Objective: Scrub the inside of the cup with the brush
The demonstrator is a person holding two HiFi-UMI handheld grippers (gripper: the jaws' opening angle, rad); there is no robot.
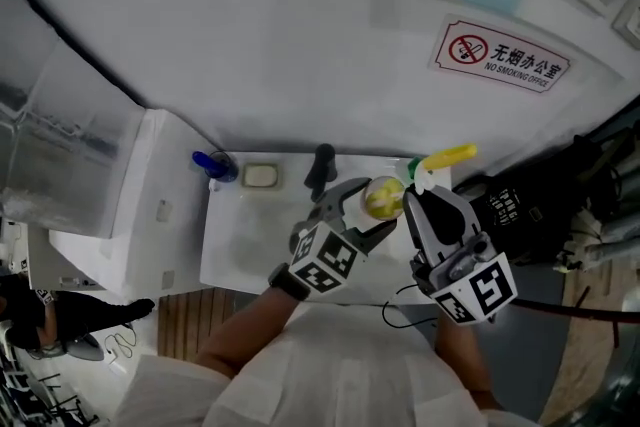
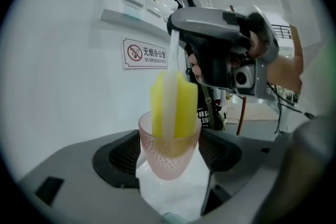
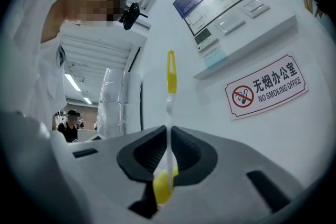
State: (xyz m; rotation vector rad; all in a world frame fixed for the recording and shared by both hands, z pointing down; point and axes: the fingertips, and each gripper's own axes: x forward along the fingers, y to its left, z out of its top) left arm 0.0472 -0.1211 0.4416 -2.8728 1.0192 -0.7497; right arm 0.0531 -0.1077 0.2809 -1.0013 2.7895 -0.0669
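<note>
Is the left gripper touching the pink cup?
Touching. The left gripper view shows the left gripper clamping the pink cup, one jaw against each side.

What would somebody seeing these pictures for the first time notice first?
Probably the yellow brush standing in the pink cup, which the left hand-held gripper clamps near the middle of the head view. The right hand-held gripper pinches the brush's white handle from above. A red no-smoking sign hangs on the white wall behind.
</note>
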